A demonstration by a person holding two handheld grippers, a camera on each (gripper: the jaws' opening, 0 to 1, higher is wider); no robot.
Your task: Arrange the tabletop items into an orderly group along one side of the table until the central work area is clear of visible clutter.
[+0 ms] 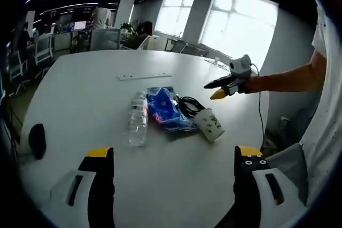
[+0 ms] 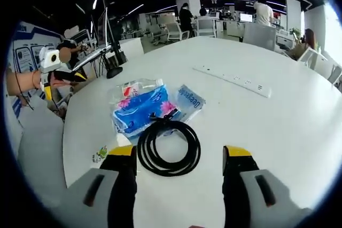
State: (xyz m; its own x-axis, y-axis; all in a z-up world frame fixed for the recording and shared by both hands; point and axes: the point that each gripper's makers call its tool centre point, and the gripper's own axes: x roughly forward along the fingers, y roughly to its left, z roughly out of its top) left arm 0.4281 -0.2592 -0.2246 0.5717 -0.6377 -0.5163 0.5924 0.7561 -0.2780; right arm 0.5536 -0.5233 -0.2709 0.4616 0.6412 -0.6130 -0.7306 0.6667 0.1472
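Note:
On the white table (image 1: 80, 94) a small cluster lies together. It holds a clear water bottle (image 1: 138, 118) on its side, a blue tissue pack (image 1: 165, 108), a black coiled cable (image 1: 188, 105) and a tipped paper cup (image 1: 209, 124). My left gripper (image 1: 173, 156) is open and well short of the cluster. My right gripper (image 2: 179, 156) is open with the cable coil (image 2: 168, 148) lying between its jaws on the table. Behind the coil are the tissue pack (image 2: 141, 109) and the bottle (image 2: 136, 86). The cup (image 2: 99, 156) peeks out beside the left jaw. The right gripper (image 1: 227, 85) hovers just past the cluster in the left gripper view.
A white power strip (image 1: 145, 76) (image 2: 235, 81) lies farther across the table. A black mouse-like object (image 1: 37, 140) sits near the table's left edge. The left gripper (image 2: 53, 76) shows beyond the table rim. Office chairs, desks and people stand behind.

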